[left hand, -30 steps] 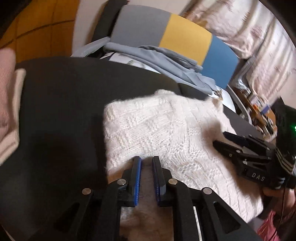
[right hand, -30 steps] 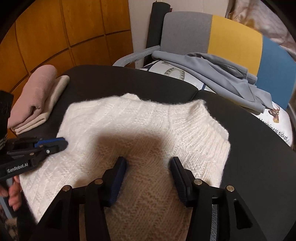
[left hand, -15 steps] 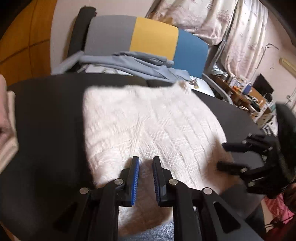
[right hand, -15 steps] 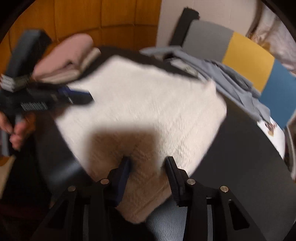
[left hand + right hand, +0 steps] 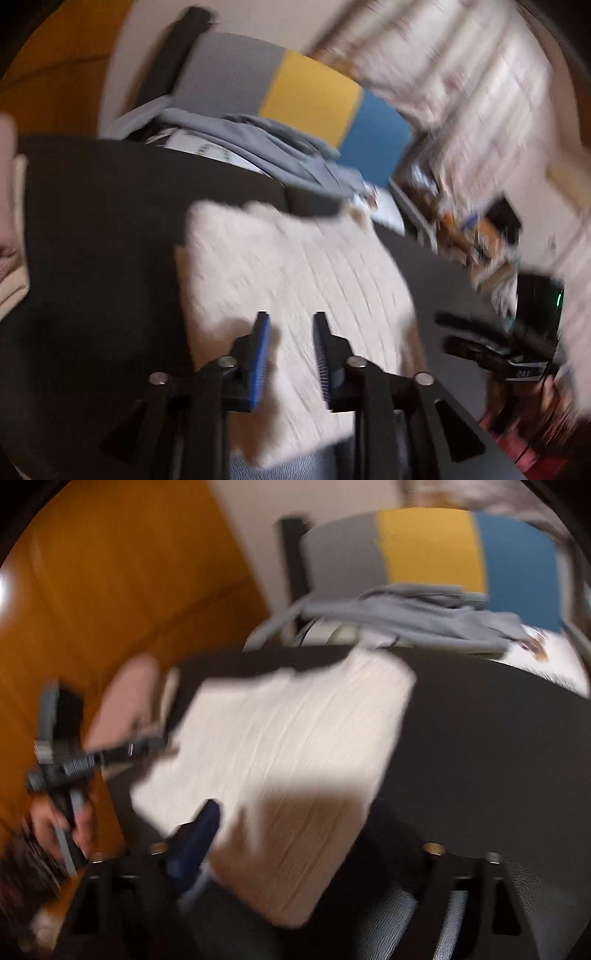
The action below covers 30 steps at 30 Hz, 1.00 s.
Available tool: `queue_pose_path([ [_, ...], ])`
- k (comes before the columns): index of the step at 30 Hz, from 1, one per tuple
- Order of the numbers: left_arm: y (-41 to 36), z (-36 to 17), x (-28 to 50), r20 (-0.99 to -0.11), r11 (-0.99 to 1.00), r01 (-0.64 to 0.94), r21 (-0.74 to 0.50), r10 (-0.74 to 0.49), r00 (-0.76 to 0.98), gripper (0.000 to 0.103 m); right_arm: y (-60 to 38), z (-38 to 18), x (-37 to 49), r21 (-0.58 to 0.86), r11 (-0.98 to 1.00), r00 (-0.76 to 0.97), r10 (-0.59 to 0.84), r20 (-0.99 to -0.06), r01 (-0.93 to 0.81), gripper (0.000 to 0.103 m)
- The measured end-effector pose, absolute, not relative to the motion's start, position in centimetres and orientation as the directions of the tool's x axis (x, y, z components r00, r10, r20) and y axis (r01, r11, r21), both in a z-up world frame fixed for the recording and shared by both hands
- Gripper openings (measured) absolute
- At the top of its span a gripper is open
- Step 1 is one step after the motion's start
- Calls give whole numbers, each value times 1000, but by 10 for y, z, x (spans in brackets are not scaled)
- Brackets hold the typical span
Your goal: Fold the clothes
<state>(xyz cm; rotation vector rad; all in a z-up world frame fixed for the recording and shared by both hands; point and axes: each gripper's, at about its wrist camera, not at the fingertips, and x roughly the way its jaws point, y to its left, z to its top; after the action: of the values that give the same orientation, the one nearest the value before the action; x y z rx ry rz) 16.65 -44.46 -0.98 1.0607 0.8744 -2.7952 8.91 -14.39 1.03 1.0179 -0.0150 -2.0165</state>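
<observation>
White knit sweater (image 5: 295, 273) is released by both opening tongs, left tongs (image 5: 290, 354) and right tongs (image 5: 314, 849); near the bench (image 5: 92, 240) edge, slippage may undo the fold.

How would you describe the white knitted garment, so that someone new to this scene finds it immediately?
Start at the dark table before the grey, yellow and blue chair. The white sweater lies folded at the table's middle. It is fluffy and cream-white, unlike the pink folded stack at the table's edge and the grey-blue garment on the chair.
</observation>
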Motion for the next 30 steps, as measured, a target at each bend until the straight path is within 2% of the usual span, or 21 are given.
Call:
queue_pose_path([
  [1, -456, -11, 165, -620, -819, 249, -518, 158, -769, 49, -139, 12, 79, 389, -649, -304, -696, -651, 653, 96],
  [6, -502, -39, 149, -640, -657, 343, -671, 280, -716, 58, -140, -10, 30, 541, -671, -160, -690, -706, 508, 96],
  [8, -511, -50, 144, -632, -609, 353, -710, 328, -702, 63, -142, -22, 19, 601, -661, -117, -711, -693, 450, 96],
  [10, -519, -61, 139, -628, -571, 367, -735, 366, -687, 82, -146, -34, 12, 662, -637, -68, -739, -671, 394, 96],
  [14, -529, -74, 133, -579, -501, 357, -788, 409, -705, 95, -161, -53, 4, 699, -620, -6, -750, -661, 356, 101],
  [15, -531, -76, 131, -558, -483, 343, -806, 425, -713, 103, -165, -57, 2, 705, -615, 8, -751, -660, 353, 102],
  [22, -514, -92, 96, -568, -533, 266, -803, 548, -614, 103, -185, -72, -1, 752, -574, 44, -785, -618, 323, 103],
  [26, -509, -98, 80, -570, -557, 230, -798, 574, -588, 103, -198, -76, 0, 773, -537, 84, -801, -593, 337, 103],
  [30, -496, -97, 69, -573, -597, 173, -783, 586, -573, 102, -207, -75, 7, 743, -540, 70, -789, -611, 396, 103],
])
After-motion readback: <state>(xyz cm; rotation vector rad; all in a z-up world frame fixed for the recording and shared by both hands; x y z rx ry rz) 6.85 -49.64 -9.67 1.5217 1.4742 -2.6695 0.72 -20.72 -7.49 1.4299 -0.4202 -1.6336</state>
